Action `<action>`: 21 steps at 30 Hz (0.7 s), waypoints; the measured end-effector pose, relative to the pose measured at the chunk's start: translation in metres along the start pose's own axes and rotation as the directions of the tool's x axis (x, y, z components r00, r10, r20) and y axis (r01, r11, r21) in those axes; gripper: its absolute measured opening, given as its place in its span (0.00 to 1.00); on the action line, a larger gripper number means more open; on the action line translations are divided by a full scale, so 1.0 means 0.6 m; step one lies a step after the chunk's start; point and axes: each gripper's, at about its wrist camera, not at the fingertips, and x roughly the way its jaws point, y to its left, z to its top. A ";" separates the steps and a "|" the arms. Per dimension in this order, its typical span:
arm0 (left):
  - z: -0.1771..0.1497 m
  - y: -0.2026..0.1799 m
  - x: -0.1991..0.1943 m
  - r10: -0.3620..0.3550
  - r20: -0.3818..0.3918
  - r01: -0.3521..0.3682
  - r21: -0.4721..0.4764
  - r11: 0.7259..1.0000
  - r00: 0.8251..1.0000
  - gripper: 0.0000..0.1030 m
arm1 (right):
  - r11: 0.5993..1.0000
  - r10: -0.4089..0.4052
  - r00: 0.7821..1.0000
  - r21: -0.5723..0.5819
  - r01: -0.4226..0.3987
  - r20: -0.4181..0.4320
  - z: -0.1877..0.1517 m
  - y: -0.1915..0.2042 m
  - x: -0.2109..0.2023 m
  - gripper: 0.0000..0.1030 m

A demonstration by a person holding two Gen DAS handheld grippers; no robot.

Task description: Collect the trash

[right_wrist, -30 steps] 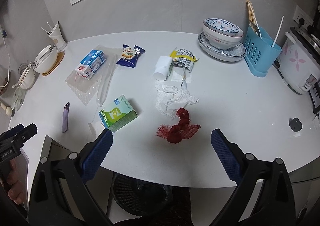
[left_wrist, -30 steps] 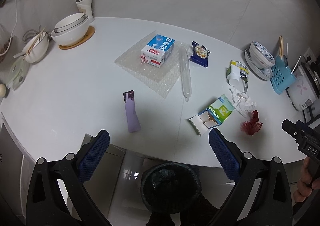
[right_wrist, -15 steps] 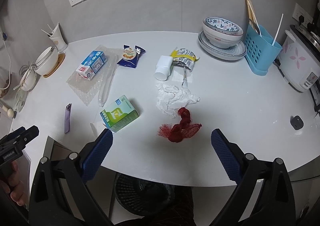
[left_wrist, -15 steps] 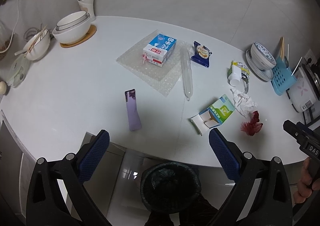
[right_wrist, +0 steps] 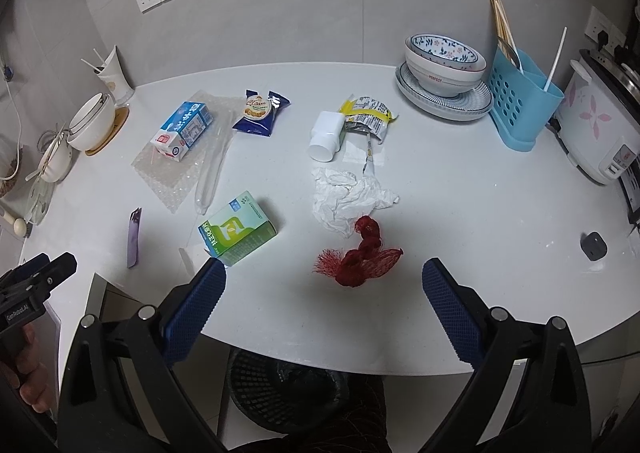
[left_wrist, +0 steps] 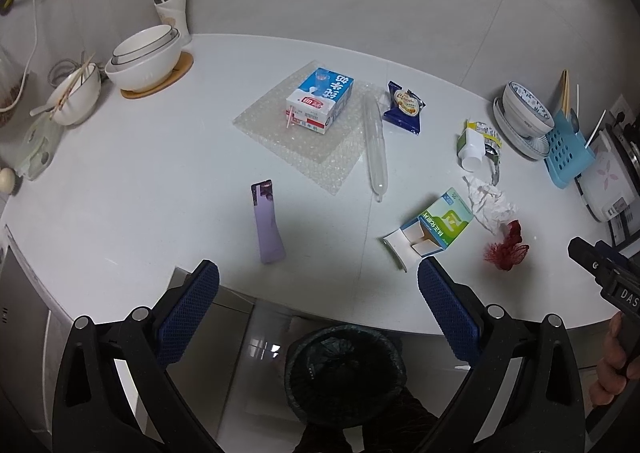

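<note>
- The right gripper (right_wrist: 322,295) is hovering over the near edge of the tabletop (right_wrist: 460,213) with its jaws spread wide and nothing between them; the red mesh net (right_wrist: 358,257) is lying at about 12 o'clock from it, just beyond the fingertips and roughly centred between them
- The net's long axis is running from 7 o'clock to 1 o'clock in the right wrist view, its frayed end toward the left finger; the crumpled tissue (right_wrist: 348,197) is touching it on the far side
- The left gripper (left_wrist: 318,303) is also gaping wide and empty; the purple sachet (left_wrist: 267,223) is lying at about 11 o'clock from it, long axis pointing nearly straight away; the green carton (left_wrist: 438,225) is sitting at about 1 o'clock, close to the right finger
- Judging by this, the right gripper is nearer the net, the left nearer the sachet; the black bin (left_wrist: 344,369) is standing on the floor below the tabletop edge, between both grippers
</note>
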 end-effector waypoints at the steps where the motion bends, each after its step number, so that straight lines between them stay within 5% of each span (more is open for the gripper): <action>1: 0.000 0.000 0.000 -0.001 -0.001 0.001 -0.001 1.000 1.000 0.94 | 1.000 0.000 1.000 0.000 0.000 0.000 0.001 0.000 0.001 0.92; 21: 0.025 0.036 0.067 0.032 -0.055 -0.033 -0.016 0.999 0.998 0.94 | 0.996 0.044 0.998 -0.079 -0.047 -0.045 0.024 0.057 0.065 0.92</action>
